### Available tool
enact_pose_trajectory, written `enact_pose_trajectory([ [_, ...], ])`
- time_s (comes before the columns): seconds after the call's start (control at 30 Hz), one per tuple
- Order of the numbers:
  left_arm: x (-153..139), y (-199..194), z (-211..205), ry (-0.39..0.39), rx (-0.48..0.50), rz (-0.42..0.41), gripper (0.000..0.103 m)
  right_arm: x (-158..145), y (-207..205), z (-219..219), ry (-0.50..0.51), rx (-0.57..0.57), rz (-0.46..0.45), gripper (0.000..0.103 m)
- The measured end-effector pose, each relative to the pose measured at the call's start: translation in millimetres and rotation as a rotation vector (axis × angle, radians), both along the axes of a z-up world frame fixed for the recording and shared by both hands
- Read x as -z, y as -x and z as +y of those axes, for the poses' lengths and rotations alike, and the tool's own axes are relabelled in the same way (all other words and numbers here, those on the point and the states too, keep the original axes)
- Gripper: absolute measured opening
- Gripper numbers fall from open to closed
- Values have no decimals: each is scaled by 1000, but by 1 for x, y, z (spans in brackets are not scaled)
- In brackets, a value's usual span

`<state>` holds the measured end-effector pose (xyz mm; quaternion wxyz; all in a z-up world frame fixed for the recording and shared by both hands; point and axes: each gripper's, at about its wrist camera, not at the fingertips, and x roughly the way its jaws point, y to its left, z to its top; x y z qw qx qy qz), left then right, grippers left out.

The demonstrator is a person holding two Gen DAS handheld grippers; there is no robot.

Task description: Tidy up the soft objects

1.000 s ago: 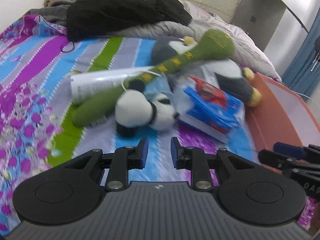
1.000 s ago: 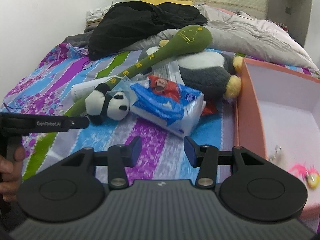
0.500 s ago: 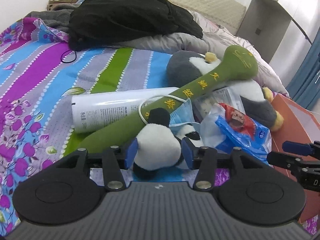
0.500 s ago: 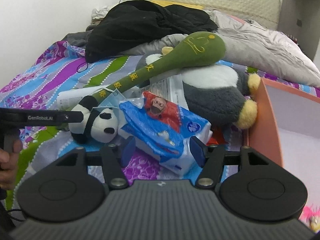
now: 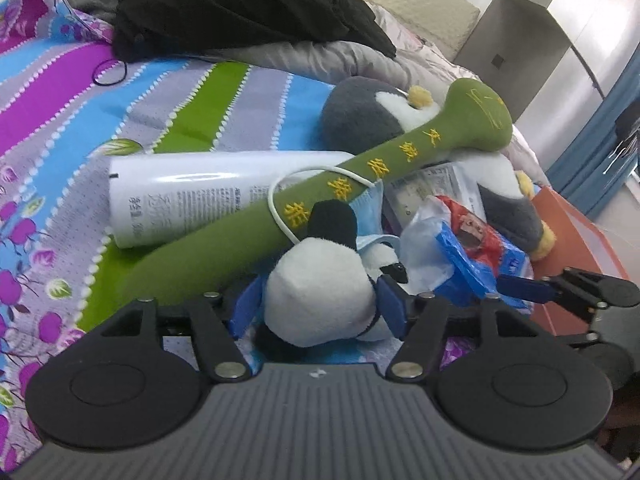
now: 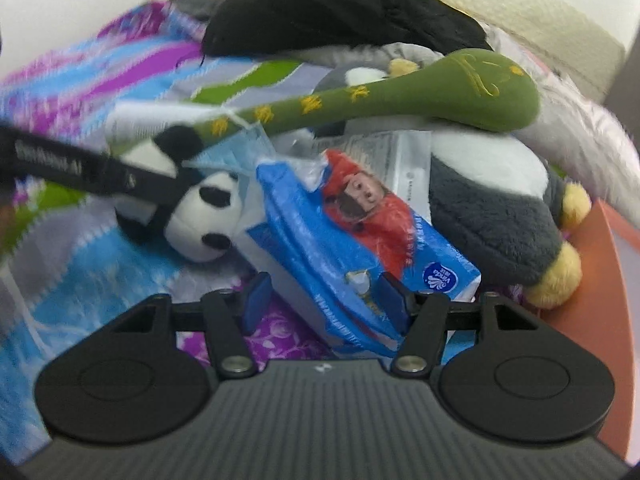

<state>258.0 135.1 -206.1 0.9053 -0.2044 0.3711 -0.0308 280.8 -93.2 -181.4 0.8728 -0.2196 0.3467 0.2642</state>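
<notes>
A small panda plush [image 5: 320, 292] lies on the striped bedspread, between the open jaws of my left gripper [image 5: 316, 306]; whether the pads touch it I cannot tell. It also shows in the right wrist view [image 6: 200, 216]. A long green plush club [image 5: 360, 184] lies across it. A blue tissue pack [image 6: 348, 248] sits between the open jaws of my right gripper [image 6: 324, 300]. A grey penguin plush [image 6: 492, 196] lies behind the pack.
A white spray can [image 5: 192, 196] lies left of the club. A blue face mask [image 5: 372, 208] lies under it. An orange box [image 5: 576, 232] stands at the right. Black clothing [image 5: 240, 4] and a grey quilt are piled at the back.
Both grippers moved forward. The left jaws now straddle the panda. The right jaws now straddle the tissue pack's near end.
</notes>
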Motion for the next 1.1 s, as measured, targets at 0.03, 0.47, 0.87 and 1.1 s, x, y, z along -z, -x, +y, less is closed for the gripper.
enact_pose_trajectory([
  [0.03, -1, 1, -1, 3, 6, 0, 64, 1, 1, 1, 21, 1, -14, 53],
  [0.47, -18, 34, -19, -41, -64, 24, 56, -20, 18, -15, -20, 61, -9, 12],
  [0.87, -42, 91, -34, -84, -136, 65, 56, -51, 64, -31, -75, 132, 51, 11],
  [1.1, -49, 119, -50, -65, -132, 98, 56, -65, 87, -45, -100, 193, 121, 11],
])
